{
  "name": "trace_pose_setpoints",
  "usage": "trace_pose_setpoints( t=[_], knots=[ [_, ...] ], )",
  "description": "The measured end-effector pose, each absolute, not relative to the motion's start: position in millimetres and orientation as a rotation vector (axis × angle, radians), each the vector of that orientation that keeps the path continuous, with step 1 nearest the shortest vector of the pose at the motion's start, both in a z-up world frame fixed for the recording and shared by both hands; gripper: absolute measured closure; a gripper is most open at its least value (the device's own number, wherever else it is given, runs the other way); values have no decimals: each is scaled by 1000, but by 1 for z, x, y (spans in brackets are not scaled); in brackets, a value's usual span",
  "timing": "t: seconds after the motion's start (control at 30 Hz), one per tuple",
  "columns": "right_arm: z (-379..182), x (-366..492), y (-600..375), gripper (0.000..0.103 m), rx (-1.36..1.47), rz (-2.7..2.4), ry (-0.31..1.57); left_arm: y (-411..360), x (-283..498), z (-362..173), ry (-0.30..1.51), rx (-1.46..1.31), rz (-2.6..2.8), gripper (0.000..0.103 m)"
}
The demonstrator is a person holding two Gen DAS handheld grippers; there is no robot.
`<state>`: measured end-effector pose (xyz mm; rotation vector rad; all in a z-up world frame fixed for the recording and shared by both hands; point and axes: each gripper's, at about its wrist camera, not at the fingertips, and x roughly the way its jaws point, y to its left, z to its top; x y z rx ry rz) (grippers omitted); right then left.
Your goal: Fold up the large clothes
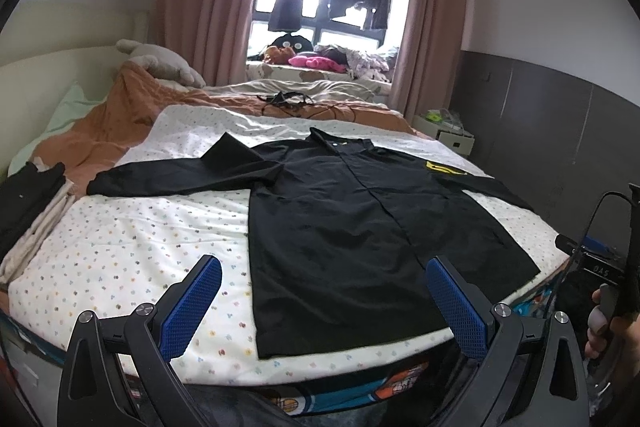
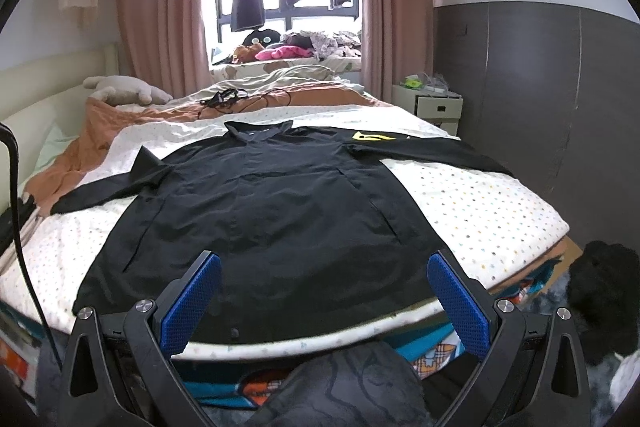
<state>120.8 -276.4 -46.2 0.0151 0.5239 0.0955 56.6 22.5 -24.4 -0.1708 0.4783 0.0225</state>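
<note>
A large black long-sleeved jacket (image 1: 340,227) lies spread flat, front up, on the dotted white sheet of the bed (image 1: 140,239), sleeves stretched out to both sides, collar at the far end. A yellow logo (image 1: 444,169) marks its right shoulder. My left gripper (image 1: 324,291) is open and empty, held above the bed's near edge over the jacket's hem. In the right wrist view the jacket (image 2: 272,207) fills the middle of the bed (image 2: 480,203). My right gripper (image 2: 324,291) is open and empty, just short of the hem.
A stack of folded clothes (image 1: 28,203) sits at the bed's left edge. An orange blanket (image 1: 120,123), a plush toy (image 1: 160,63) and black cables (image 1: 288,101) lie at the far end. A white bedside cabinet (image 2: 436,107) stands right. A dark heap (image 2: 604,291) lies on the floor.
</note>
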Motion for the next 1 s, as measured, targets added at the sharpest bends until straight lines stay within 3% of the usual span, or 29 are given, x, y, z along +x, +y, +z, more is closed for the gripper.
trace_pose_setpoints(
  t=[0.73, 0.87, 1.0],
  knots=[
    [-40, 246, -195, 0, 20, 219, 531, 122, 154, -30, 556, -232, 181, 1],
    [-40, 265, -173, 0, 14, 264, 534, 150, 166, -32, 551, -267, 244, 4],
    [-43, 286, -153, 5, 17, 304, 550, 180, 177, -36, 566, -300, 288, 14]
  ],
)
